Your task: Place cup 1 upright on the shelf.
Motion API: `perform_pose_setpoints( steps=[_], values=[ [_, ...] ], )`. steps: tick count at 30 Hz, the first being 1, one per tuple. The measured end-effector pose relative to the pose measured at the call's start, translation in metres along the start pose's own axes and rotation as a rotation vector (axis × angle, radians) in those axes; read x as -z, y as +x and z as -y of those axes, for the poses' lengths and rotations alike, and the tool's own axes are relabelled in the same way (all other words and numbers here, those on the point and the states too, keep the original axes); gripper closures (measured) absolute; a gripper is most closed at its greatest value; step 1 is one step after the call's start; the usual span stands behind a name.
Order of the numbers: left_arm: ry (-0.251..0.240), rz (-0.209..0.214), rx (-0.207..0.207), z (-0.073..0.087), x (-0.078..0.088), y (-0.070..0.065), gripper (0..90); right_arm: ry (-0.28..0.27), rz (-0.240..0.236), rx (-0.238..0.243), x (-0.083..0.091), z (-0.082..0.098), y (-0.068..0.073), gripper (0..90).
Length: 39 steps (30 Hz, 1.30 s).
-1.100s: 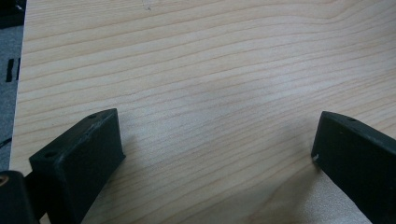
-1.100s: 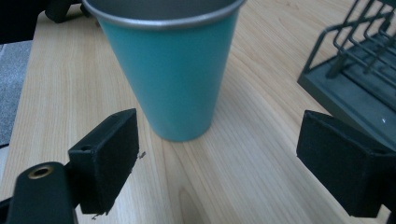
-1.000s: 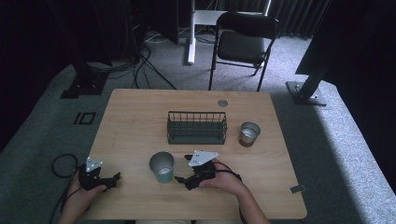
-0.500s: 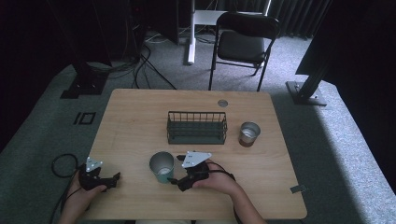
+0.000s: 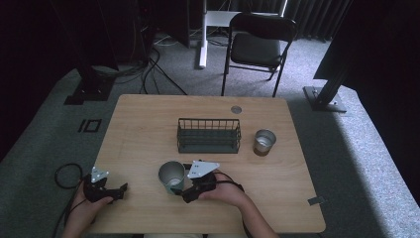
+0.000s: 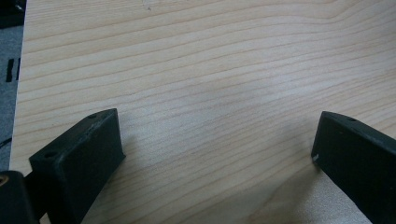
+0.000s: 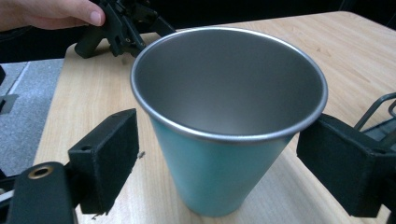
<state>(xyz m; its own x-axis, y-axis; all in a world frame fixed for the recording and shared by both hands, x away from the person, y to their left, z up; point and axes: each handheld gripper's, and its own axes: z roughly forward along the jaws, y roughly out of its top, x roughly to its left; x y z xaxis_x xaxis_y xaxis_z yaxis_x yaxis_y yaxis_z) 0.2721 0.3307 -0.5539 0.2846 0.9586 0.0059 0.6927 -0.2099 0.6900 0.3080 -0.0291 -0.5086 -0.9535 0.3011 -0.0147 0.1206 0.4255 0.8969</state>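
A teal cup (image 7: 219, 177) with a bare metal inside stands upright on the wooden table (image 5: 148, 124), near its front edge. My right gripper (image 7: 222, 126) is open, one black jaw on each side of the cup; a small gap shows at the left jaw. In the high view the right gripper (image 5: 182, 186) reaches the teal cup (image 5: 171, 176) from the right. My left gripper (image 6: 218, 119) is open over bare wood, with nothing between its jaws. It rests at the table's front left, left gripper (image 5: 121, 191) in a hand.
A dark wire basket (image 5: 208, 135) stands mid-table behind the teal cup. To its right stands a small metal cup (image 5: 264, 142). A round grommet (image 5: 236, 109) sits near the far edge. A folding chair (image 5: 257, 47) stands beyond the table.
My right gripper has moved left up to the teal cup, which now stands between its jaws. The left gripper has stayed put.
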Motion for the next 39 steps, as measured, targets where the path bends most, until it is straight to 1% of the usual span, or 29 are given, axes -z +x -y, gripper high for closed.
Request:
perform_pose_setpoints(
  steps=[2,7,8,12,19,25,29,31,33,35,39],
  values=[
    [0.0,0.0,0.001,0.0,0.0,0.0,2.5,-0.006,0.003,0.003,-0.001,0.0,0.0,12.8],
    [0.0,0.0,0.0,0.0,0.0,0.0,2.5,-0.017,0.004,-0.004,-0.008,-0.002,-0.001,12.6],
    [0.0,0.0,0.0,0.0,0.0,0.0,2.5,-0.026,0.001,-0.008,-0.011,-0.002,-0.001,12.6],
    [0.0,0.0,0.0,0.0,0.0,0.0,2.5,-0.032,0.001,-0.011,-0.014,-0.003,-0.001,12.5],
    [0.0,0.0,0.0,0.0,0.0,0.0,2.5,-0.05,-0.007,-0.035,-0.02,-0.005,0.001,12.0],
    [0.0,0.0,0.0,0.0,0.0,0.0,2.5,-0.055,-0.011,-0.045,-0.023,-0.006,0.002,12.0],
    [0.0,0.0,0.0,0.0,0.0,0.0,2.5,-0.05,-0.016,-0.042,-0.025,-0.007,0.002,12.7],
    [0.0,0.0,0.0,0.0,0.0,0.0,2.5,-0.042,-0.026,-0.033,-0.026,-0.009,0.003,12.8],
    [0.0,0.0,0.0,0.0,0.0,0.0,2.5,-0.037,-0.047,-0.025,-0.028,-0.01,0.006,13.0],
    [0.0,0.0,0.0,0.0,0.0,0.0,2.5,-0.034,-0.053,-0.018,-0.028,-0.011,0.008,13.0],
    [-0.001,0.0,0.001,0.0,0.0,0.0,2.5,-0.028,-0.056,-0.023,-0.029,-0.013,0.007,13.1]
  ],
)
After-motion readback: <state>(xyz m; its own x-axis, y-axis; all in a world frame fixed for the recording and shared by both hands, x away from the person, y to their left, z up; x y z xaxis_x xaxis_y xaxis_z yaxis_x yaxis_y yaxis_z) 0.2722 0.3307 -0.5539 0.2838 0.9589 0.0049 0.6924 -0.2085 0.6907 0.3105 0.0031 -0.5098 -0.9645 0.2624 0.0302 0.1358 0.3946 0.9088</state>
